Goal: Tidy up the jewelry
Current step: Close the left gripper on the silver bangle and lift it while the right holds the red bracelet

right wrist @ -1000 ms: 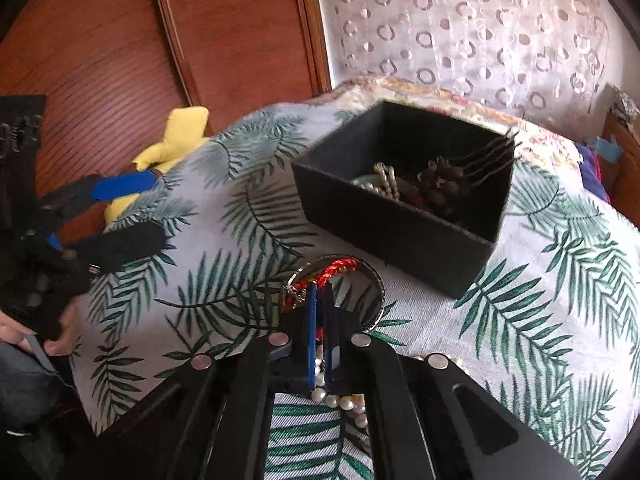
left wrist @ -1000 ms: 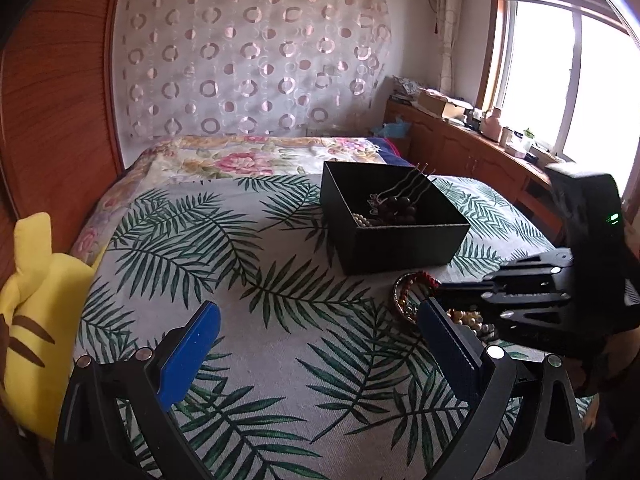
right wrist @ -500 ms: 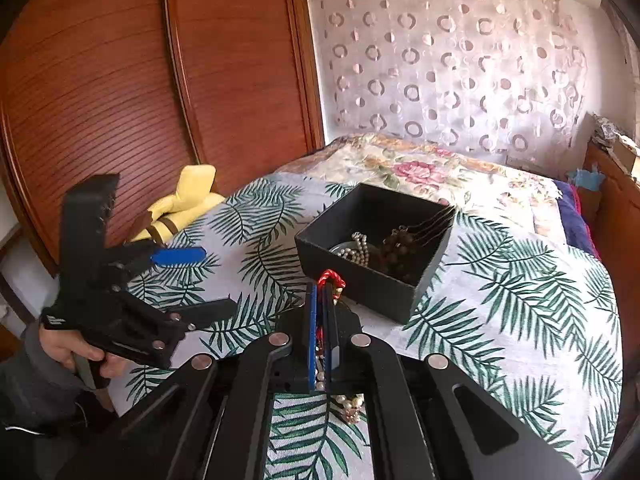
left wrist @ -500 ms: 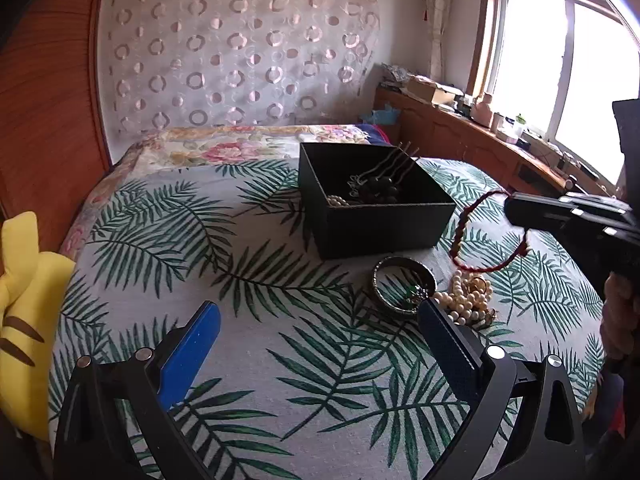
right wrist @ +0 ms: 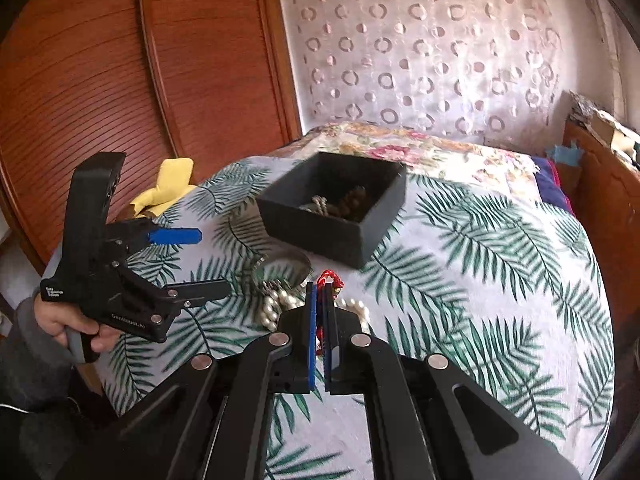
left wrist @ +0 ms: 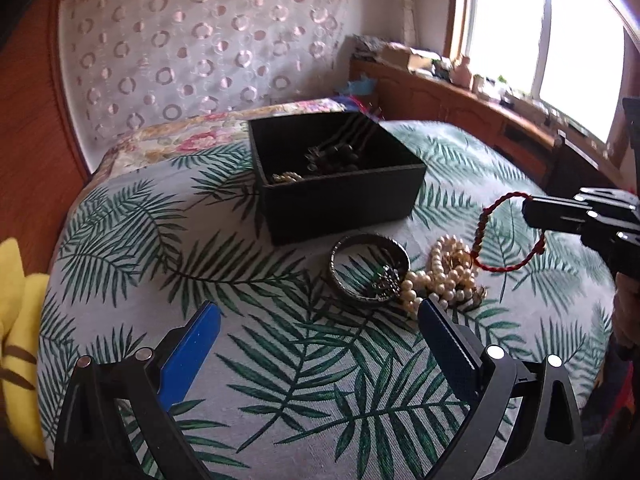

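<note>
My right gripper (right wrist: 319, 289) is shut on a red cord bracelet (left wrist: 491, 240), which hangs in the air to the right of the pile; the gripper shows at the right edge of the left wrist view (left wrist: 528, 204). A black box (left wrist: 340, 196) holding beads and hairpins stands on the leaf-print bedspread (left wrist: 260, 344). In front of it lie a dark bangle (left wrist: 370, 268) and a pearl necklace (left wrist: 440, 280). My left gripper (left wrist: 320, 320) is open and empty, low over the bedspread in front of the pile, and shows in the right wrist view (right wrist: 208, 260).
A yellow plush toy (left wrist: 20, 320) lies at the bed's left edge beside a wooden headboard (right wrist: 100, 80). A wooden cabinet with clutter (left wrist: 460, 92) runs under the window at the right. A dotted curtain (left wrist: 200, 48) hangs behind the bed.
My right gripper has lifted the red bracelet off the pile and pulled back to the right and up. The left gripper has stayed open and shifted a little closer to the pile.
</note>
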